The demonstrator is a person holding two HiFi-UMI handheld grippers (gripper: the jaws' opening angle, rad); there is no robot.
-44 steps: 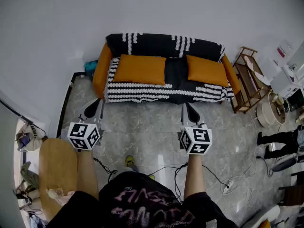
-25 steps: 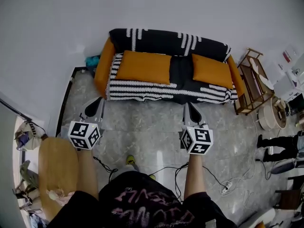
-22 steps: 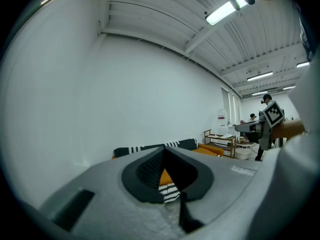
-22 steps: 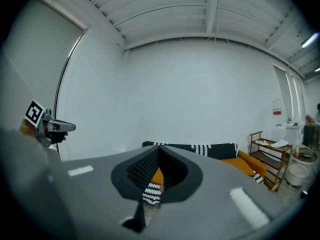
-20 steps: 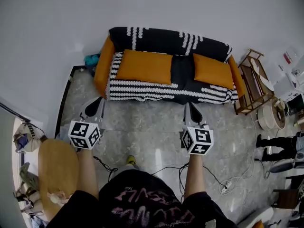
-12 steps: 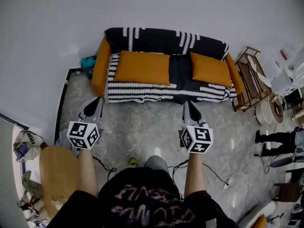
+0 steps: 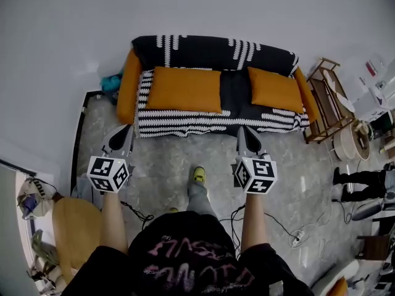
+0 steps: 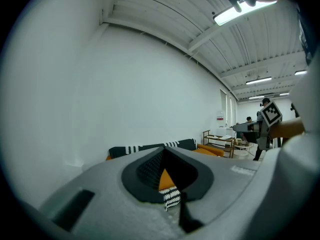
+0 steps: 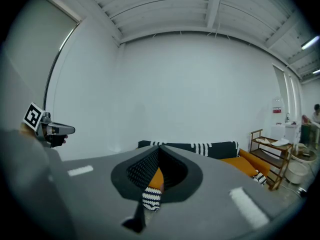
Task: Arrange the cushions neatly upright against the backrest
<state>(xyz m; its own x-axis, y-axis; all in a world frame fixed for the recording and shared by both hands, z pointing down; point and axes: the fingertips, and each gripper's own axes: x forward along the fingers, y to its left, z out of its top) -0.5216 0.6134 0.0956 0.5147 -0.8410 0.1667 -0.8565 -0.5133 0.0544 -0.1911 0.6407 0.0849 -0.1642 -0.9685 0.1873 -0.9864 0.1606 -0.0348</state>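
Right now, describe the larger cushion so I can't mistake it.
Find the black-and-white striped sofa against the white wall. Two orange cushions sit on its seat. The larger cushion is at the head view's left end, clearly wider than the smaller cushion toward the wooden rack.

orange cushions: 2 | sofa: 1 | claws: 2 | wooden rack: 1

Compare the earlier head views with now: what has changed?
The person stepped toward the sofa; a yellow shoe now leads, and the left gripper and right gripper near its seat edge. Jaws stay shut, empty; the larger orange cushion and smaller orange cushion lie flat, unmoved.
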